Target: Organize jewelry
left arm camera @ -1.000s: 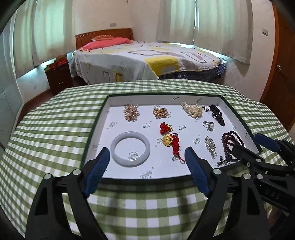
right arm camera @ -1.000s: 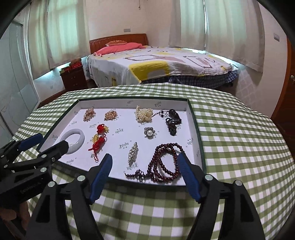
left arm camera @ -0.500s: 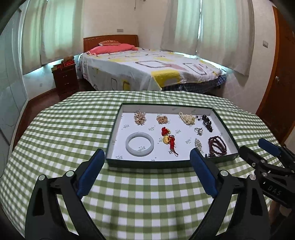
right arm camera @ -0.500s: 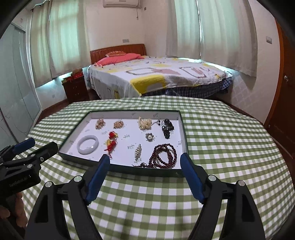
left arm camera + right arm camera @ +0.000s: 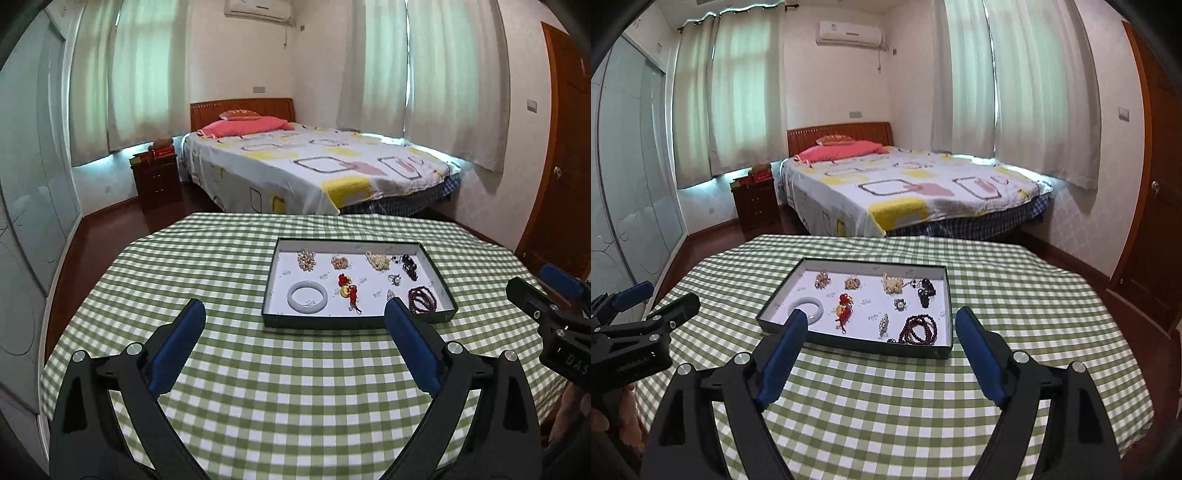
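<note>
Jewelry tray (image 5: 356,322) is seen ahead of both empty, opening grippers, left gripper (image 5: 293,321) and right gripper (image 5: 881,325), roughly equally near.

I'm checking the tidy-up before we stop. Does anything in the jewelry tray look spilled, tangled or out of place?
Nothing stands out. The tray sits flat on the checked tablecloth with every piece inside it, spaced apart: white bangle, dark red bead necklace, red tassel charm. Both grippers, left and right, hold nothing, jaws opening.

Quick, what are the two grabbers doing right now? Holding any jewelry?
Left gripper: opening, nothing between its fingers.
Right gripper: opening, nothing between its fingers.
</note>
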Tool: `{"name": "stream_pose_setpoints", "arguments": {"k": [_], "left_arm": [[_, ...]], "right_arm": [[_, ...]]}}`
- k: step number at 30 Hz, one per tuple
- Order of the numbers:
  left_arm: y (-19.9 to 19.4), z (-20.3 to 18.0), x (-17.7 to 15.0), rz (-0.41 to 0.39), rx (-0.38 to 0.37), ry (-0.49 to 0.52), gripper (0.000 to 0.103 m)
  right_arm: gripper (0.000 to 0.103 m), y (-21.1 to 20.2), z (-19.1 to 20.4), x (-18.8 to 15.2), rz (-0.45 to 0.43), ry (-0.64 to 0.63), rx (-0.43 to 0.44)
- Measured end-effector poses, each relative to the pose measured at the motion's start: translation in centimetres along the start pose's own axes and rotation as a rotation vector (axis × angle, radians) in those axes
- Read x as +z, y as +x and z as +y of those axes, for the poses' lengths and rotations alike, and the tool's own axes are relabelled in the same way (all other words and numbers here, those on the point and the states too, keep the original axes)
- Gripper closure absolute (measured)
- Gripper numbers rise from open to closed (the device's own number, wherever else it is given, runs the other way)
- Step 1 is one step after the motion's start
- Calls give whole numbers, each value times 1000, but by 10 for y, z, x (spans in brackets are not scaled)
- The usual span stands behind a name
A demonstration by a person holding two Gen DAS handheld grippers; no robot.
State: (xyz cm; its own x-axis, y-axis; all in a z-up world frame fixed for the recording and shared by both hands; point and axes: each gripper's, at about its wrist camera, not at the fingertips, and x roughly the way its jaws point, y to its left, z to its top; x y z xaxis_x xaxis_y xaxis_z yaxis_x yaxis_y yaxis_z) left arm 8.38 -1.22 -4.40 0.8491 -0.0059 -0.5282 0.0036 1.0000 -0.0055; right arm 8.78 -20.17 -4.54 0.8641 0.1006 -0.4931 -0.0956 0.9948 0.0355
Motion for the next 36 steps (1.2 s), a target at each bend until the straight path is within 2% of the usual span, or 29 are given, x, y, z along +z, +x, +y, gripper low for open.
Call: {"name": "stream_pose_setpoints", "arguments": {"k": [6,11,36], "left_arm": [[-40,5,3,-69,1,-3,4],[-57,6,5,-103,-2,-3,4],[-69,10,2,-123,3,-21,4]], "right_arm": [[23,-30,4,2,-49,-12,6],[22,-44,6,4,-81,-15,6],[22,-51,8,-1,-101,-15,6]]}}
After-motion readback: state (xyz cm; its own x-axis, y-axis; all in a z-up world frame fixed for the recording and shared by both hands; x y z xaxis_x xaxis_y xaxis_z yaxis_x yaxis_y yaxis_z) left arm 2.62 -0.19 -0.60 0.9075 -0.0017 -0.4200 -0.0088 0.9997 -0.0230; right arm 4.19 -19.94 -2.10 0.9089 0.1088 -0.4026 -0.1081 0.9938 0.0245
